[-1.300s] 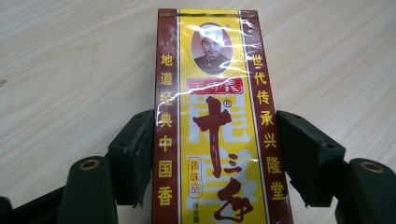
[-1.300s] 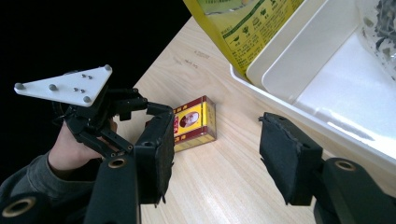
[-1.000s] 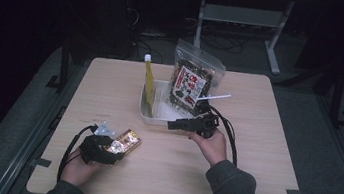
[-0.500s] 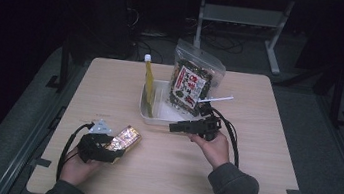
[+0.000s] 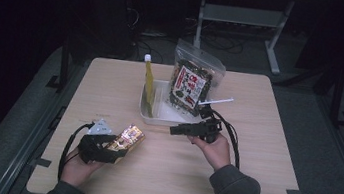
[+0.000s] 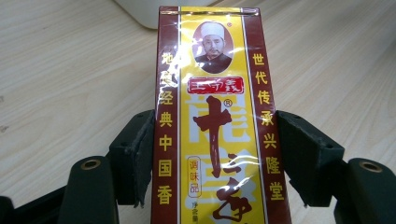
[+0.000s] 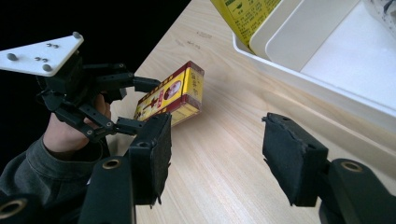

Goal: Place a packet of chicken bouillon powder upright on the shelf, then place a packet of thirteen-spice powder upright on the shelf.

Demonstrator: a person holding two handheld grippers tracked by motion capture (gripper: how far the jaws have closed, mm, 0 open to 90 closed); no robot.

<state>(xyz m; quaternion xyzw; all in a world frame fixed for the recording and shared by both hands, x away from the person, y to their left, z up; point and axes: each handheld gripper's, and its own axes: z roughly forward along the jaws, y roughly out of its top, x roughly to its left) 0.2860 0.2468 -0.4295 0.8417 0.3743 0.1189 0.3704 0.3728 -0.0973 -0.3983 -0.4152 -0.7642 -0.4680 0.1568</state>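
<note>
Nearest the person, left tongs (image 5: pixel 117 149) clamped on a red-and-yellow seasoning box (image 5: pixel 125 138), both black pads pressed flat against its long sides; box well short of the white tray (image 5: pixel 155 119), toward the near left corner of the surface (image 5: pixel 262 164), its far end aimed at the tray. From the left gripper view, seasoning box (image 6: pixel 215 121) standing up between the pads, printed face with portrait and Chinese characters toward the camera, tray's rounded edge just past its top. From the right gripper view, same box (image 7: pixel 172 95) held low over the wood, gripped by the left tongs (image 7: pixel 135 105), a sleeved hand (image 7: pixel 70 133) behind them. Farther in, right tongs (image 5: pixel 173 129) released, jaws having just widened a little, nothing between them; parked just in front of the tray's near wall, pointing toward the left tongs. In the right gripper view, right tongs (image 7: pixel 215 156) spread over bare wood, tray (image 7: pixel 299 84) just beyond. Inside the tray, at its left end, a yellow pouch with a white cap (image 5: pixel 149 79) standing upright against the wall. At the tray's right end, a clear zip bag of dark snack with a red-and-white label (image 5: pixel 192 82), leaning back over the far rim. Just right of the tray, a white stick (image 5: pixel 215 102) lying on the surface.
</note>
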